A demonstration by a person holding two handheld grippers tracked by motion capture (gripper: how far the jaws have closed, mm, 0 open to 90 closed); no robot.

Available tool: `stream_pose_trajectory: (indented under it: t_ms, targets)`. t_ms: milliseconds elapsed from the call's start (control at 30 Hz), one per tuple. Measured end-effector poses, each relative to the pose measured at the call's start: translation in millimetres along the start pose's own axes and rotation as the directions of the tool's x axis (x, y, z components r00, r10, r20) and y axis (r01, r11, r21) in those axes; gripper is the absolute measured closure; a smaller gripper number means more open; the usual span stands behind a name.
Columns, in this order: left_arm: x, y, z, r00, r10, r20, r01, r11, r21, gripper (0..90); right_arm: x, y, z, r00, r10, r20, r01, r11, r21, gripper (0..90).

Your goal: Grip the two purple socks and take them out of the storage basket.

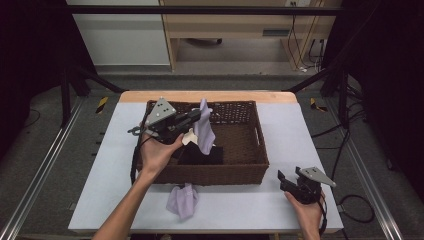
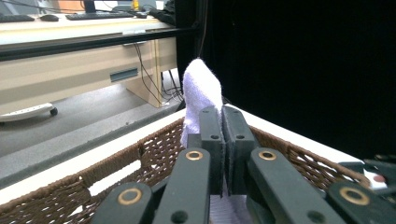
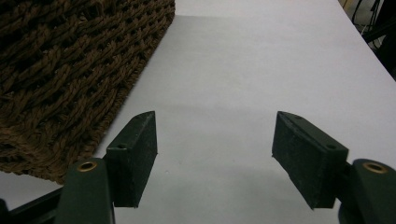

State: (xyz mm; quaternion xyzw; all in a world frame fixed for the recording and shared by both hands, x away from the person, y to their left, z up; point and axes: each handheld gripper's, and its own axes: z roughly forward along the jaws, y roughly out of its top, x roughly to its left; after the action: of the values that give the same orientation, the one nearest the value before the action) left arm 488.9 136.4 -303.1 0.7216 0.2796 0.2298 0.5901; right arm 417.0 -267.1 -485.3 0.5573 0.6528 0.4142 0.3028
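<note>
High view: left gripper point(image 1: 196, 116) fingers pinch lavender cloth point(image 1: 204, 131), hanging lengthwise downward over basket point(image 1: 240, 172).

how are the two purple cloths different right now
The held cloth hangs lengthwise from the shut jaws of the left gripper, above the basket. The other cloth lies crumpled on the table, in front of the basket, with no gripper on it. Both look pale purple and soft.
</note>
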Motion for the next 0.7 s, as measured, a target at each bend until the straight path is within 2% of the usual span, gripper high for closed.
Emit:
stream_pose_trajectory:
  t_ms: [100,233,333,500,700]
  targets:
    - [-4.6,7.7,-12.5,0.9997,-0.004,0.025,0.005,0.9998,-0.022,87.5,0.1,-0.2,-0.2,1.0,-0.004,0.003,0.004,1.0,-0.005,31.4]
    - [-13.9,16.7,-29.9,0.9982,0.017,0.057,-0.016,0.9995,-0.028,87.5,0.2,-0.2,-0.2,1.0,-0.004,0.005,0.004,1.0,-0.005,31.5]
    - [-21.9,21.5,-44.2,0.9963,0.039,0.077,-0.035,0.9981,-0.051,87.5,0.2,-0.1,0.1,1.0,-0.003,0.006,0.003,1.0,-0.003,31.5]
    - [-31.7,24.5,-63.9,0.9934,0.065,0.095,-0.06,0.9966,-0.057,87.5,0.4,-0.2,-0.3,1.0,-0.006,0.006,0.006,1.0,-0.001,32.2]
    - [-40.6,22.3,-76.8,0.9906,0.074,0.114,-0.069,0.9963,-0.051,87.5,0.6,-0.2,-0.6,1.0,-0.007,0.006,0.007,1.0,-0.004,32.5]
